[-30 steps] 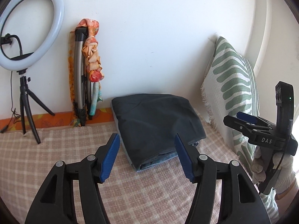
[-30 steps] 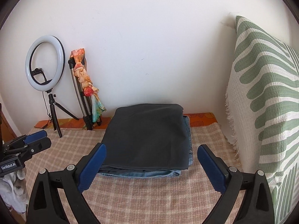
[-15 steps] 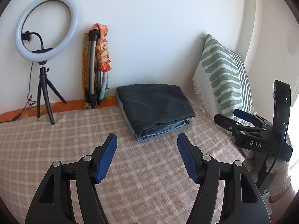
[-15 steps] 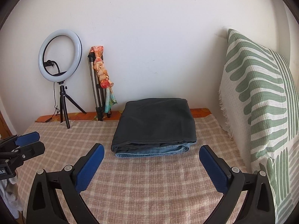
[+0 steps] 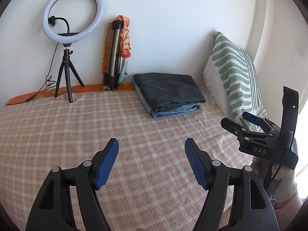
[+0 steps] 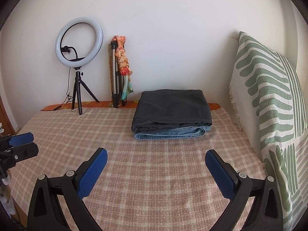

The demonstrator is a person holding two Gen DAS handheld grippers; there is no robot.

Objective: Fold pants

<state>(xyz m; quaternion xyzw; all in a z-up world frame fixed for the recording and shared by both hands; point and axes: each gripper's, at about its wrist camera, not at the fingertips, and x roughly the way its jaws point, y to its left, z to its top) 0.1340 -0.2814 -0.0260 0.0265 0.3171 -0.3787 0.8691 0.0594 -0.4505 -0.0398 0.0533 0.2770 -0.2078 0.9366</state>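
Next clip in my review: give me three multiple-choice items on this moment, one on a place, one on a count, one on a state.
1. The folded pants lie:
A. on the floor
B. on the bed, between tripod and pillow
C. on the pillow

2. Folded garments in the pile:
A. one
B. two
C. four

3. The right gripper is:
A. open, holding nothing
B. shut on the pants
C. shut on the pillow

Key: 1 B, the pile rests on the checked blanket beside the striped pillow; 2 B, dark pants over blue jeans; 3 A, its jaws stand wide apart over bare blanket.

Folded pants (image 6: 172, 111) on bed (image 6: 154, 173), pillow (image 6: 269, 105) right, ring light (image 6: 79, 42) left.
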